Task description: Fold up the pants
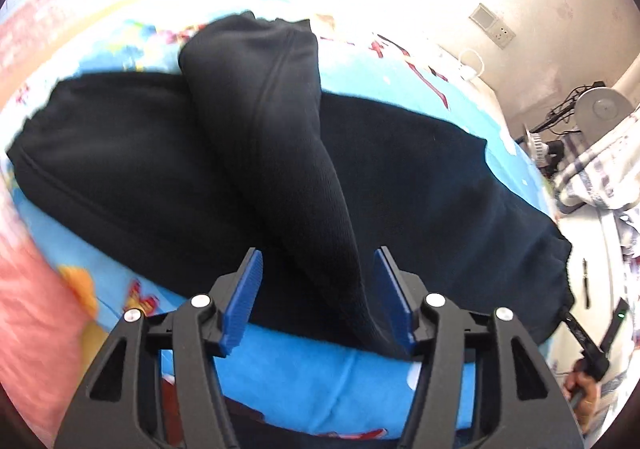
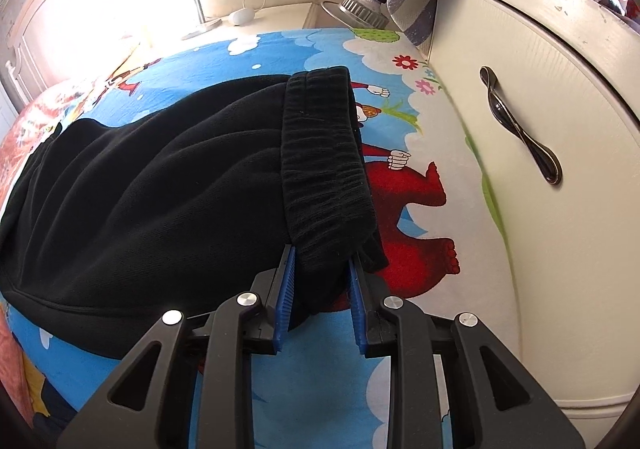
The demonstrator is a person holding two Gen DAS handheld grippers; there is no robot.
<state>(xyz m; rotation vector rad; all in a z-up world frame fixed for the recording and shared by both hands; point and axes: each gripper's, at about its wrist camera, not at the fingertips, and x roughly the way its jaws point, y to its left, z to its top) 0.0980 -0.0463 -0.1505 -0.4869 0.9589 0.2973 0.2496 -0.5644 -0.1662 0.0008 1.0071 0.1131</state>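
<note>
A: Where are the pants [image 1: 160, 169] lying?
B: Spread on the cartoon bedsheet [image 2: 304, 389]. A fold is rising between the left gripper [image 1: 318, 299] fingers, which are standing apart, unpressed.
A: The right gripper [image 2: 321, 299]?
B: It's pinching the waistband [image 2: 320, 153] edge.

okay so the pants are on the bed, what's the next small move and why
Probably lift the left gripper clear: its jaws stand open around the pant leg, already laid across the black pants. The right gripper pinches the waistband, ready for the next fold.
</note>
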